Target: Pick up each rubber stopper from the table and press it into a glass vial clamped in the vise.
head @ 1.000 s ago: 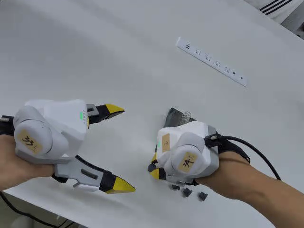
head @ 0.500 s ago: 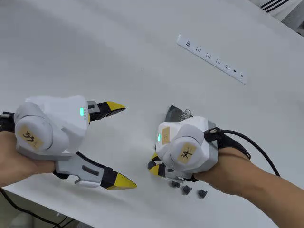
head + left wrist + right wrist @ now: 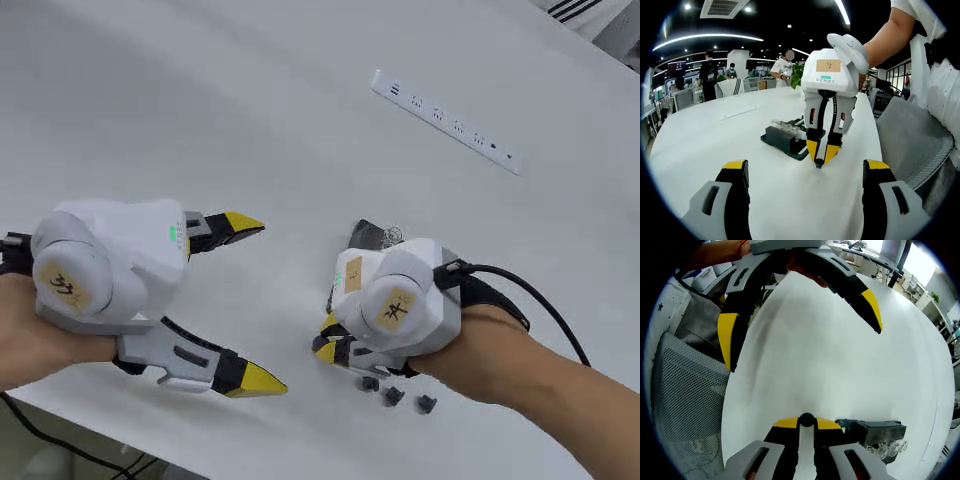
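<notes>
My right gripper [image 3: 806, 423] is shut on a small dark rubber stopper [image 3: 806, 418] pinched between its yellow tips. In the left gripper view the right gripper [image 3: 820, 152] points down, with the stopper [image 3: 818, 163] just above the white table. Behind it sits the dark vise [image 3: 783, 138] holding clear glass vials [image 3: 785, 125]. In the head view the right gripper [image 3: 323, 347] hovers in front of the vise [image 3: 366, 236]. Three loose stoppers [image 3: 394, 396] lie beside the right hand. My left gripper [image 3: 255, 300] is wide open and holds nothing, to the left of the right one.
A white power strip [image 3: 445, 126] lies at the far right of the table [image 3: 200, 100]. The table's near edge runs just below both hands. A mesh chair [image 3: 912, 140] stands beside the table, and people stand far behind it.
Almost nothing: the right gripper has shifted slightly with the stopper still in it. The left gripper stays open in the same place.
</notes>
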Demonstrator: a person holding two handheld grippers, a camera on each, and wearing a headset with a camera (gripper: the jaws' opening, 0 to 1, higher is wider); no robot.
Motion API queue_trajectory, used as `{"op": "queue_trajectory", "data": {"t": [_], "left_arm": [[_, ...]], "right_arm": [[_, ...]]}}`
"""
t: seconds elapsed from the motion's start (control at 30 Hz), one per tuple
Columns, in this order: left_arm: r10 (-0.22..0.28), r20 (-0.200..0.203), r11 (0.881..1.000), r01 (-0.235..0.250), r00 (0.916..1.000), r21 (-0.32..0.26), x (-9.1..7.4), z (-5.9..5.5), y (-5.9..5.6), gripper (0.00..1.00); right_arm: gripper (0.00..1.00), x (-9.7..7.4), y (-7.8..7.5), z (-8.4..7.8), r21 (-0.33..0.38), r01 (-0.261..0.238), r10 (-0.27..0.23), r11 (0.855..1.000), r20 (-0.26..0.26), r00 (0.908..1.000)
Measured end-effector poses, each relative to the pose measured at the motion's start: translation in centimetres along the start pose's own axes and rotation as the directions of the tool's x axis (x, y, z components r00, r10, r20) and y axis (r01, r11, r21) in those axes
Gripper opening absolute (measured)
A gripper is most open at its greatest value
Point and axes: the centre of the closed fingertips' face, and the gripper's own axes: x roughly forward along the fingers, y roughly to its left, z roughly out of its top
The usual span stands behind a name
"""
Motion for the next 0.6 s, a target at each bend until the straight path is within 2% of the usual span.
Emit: {"op": "queue_trajectory", "data": {"t": [0.1, 0.3, 0.6], "left_arm": [[-0.001, -0.002, 1.000, 0.001, 1.0000, 0.001, 0.0, 0.0, -0.1, 0.94], [-0.009, 0.000, 1.000, 0.009, 1.0000, 0.007, 0.2, 0.2, -0.2, 0.94], [-0.022, -0.003, 1.000, 0.022, 0.9998, 0.021, 0.3, 0.4, -0.3, 0.94]], "right_arm": [[0.05, -0.6, -0.2, 0.2, 0.011, 0.002, -0.002, 1.000, 0.017, 0.9999], [0.05, -3.0, -0.7, 1.3, 0.066, -0.001, -0.005, 0.998, 0.085, 0.9964], [0.05, -6.5, -2.3, 1.2, 0.093, 0.027, -0.038, 0.995, 0.122, 0.9918]]}}
